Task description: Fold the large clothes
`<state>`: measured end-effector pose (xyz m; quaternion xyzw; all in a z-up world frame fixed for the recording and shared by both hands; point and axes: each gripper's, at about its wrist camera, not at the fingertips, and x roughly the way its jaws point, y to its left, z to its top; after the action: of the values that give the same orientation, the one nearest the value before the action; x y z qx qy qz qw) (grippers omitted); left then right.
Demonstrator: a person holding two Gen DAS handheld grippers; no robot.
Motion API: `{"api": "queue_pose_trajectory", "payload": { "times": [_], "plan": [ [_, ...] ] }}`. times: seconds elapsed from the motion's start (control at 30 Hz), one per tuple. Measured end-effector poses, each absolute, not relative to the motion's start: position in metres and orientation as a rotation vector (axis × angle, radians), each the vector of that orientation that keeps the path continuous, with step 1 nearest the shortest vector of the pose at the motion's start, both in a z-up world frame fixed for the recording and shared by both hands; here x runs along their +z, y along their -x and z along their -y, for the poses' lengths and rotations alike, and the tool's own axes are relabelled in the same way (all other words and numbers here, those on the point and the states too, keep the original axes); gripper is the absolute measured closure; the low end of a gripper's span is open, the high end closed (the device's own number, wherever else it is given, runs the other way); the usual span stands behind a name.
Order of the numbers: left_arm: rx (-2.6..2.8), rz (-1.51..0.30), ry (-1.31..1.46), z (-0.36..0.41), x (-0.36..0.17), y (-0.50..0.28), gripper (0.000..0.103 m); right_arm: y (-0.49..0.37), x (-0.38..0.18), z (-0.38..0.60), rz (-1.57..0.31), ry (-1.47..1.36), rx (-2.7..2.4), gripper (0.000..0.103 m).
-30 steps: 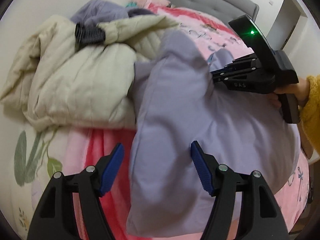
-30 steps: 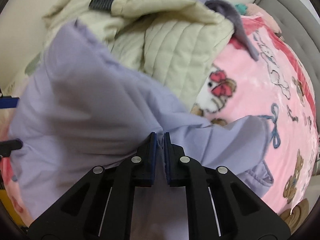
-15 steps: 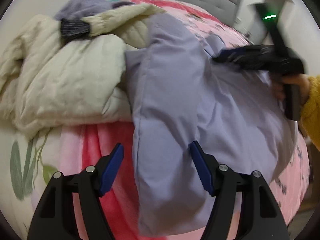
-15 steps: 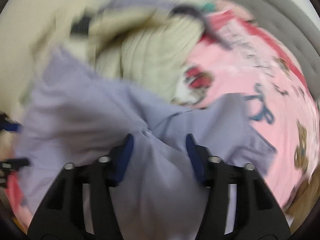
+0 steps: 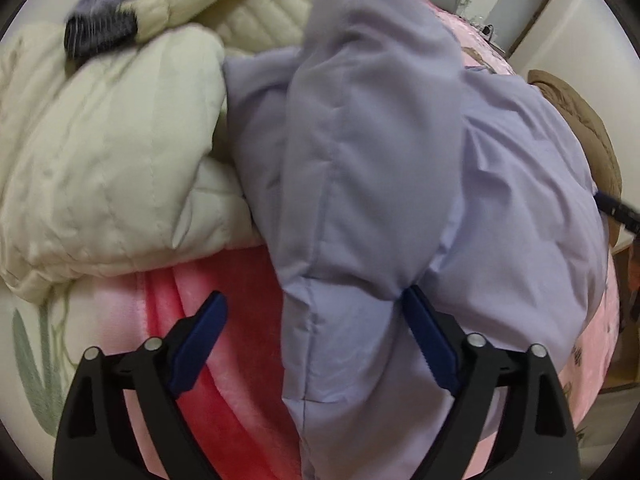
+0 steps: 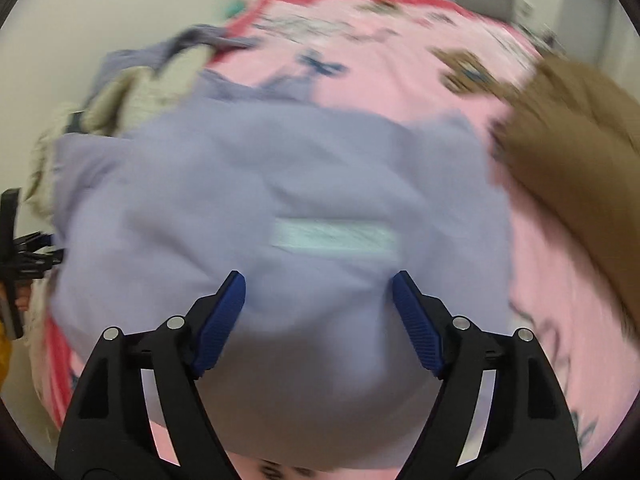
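In the left wrist view, one smooth, padded lilac garment [image 5: 380, 168] is lying on the bed over a fleecy pink blanket [image 5: 224, 360], folded into a long thick ridge with stitched seams. Beside it, one cream quilted coat [image 5: 108, 160] is bunching up, a ribbed dark cuff [image 5: 100, 36] showing on top. The left hand-held gripper [image 5: 314, 316] is opening, its two blue ridged pads apart, the garment's lower edge lying between them unpinched.

In the blurred right wrist view, the lilac garment [image 6: 280, 208] is spreading broad and rounded, bearing one pale rectangular label [image 6: 336, 236]. One brown garment [image 6: 568, 140] is lying alongside. The right hand-held gripper [image 6: 318, 304] is opening, pads apart over the cloth.
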<state>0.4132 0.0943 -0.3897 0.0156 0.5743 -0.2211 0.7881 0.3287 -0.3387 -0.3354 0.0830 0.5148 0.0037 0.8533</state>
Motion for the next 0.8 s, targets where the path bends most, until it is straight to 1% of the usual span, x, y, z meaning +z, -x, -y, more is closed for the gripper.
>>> {"api": "queue_pose_trajectory", "payload": {
  "times": [0.07, 0.13, 0.2, 0.23, 0.3, 0.4, 0.5, 0.57, 0.67, 0.7, 0.73, 0.77, 0.8],
  "plan": [
    [-0.481, -1.262, -0.012, -0.095, -0.396, -0.415, 0.011, -0.324, -0.341, 0.352, -1.075, -0.217, 0.011, 0.031],
    [-0.481, -1.286, 0.013, -0.096, -0.402, -0.417, 0.011, -0.323, -0.345, 0.354, -1.064, -0.184, 0.004, 0.031],
    [-0.479, -1.31, 0.017, -0.092, -0.408, -0.423, 0.011, -0.329, -0.356, 0.348, -1.098, -0.126, 0.007, 0.031],
    [-0.475, -1.314, 0.011, -0.09, -0.41, -0.424, 0.011, -0.332, -0.365, 0.347, -1.13, -0.095, 0.007, 0.031],
    [-0.447, -1.307, -0.024, -0.081, -0.412, -0.427, 0.01, -0.339, -0.375, 0.346, -1.136, -0.075, 0.002, 0.029],
    [-0.403, -1.314, -0.064, -0.062, -0.413, -0.438, 0.009, -0.355, -0.389, 0.354, -1.14, -0.126, -0.038, 0.028],
    [-0.369, -1.328, -0.1, -0.049, -0.416, -0.444, 0.005, -0.364, -0.397, 0.352, -1.133, -0.14, -0.065, 0.027],
    [-0.365, -1.333, -0.102, -0.047, -0.414, -0.445, 0.005, -0.36, -0.392, 0.351, -1.113, -0.141, -0.062, 0.027],
    [-0.417, -1.299, -0.137, -0.044, -0.401, -0.448, 0.006, -0.336, -0.368, 0.363, -1.027, -0.174, -0.031, 0.026],
    [-0.443, -1.29, -0.135, -0.046, -0.398, -0.45, 0.006, -0.327, -0.36, 0.372, -0.999, -0.202, -0.026, 0.024],
    [-0.485, -1.283, -0.114, -0.049, -0.393, -0.449, 0.006, -0.318, -0.355, 0.381, -0.981, -0.229, -0.028, 0.014],
    [-0.506, -1.285, -0.09, -0.052, -0.391, -0.45, 0.006, -0.31, -0.351, 0.393, -0.978, -0.25, -0.041, 0.011],
    [-0.527, -1.295, -0.052, -0.054, -0.39, -0.453, 0.006, -0.305, -0.35, 0.4, -0.985, -0.259, -0.052, 0.009]
  ]
}}
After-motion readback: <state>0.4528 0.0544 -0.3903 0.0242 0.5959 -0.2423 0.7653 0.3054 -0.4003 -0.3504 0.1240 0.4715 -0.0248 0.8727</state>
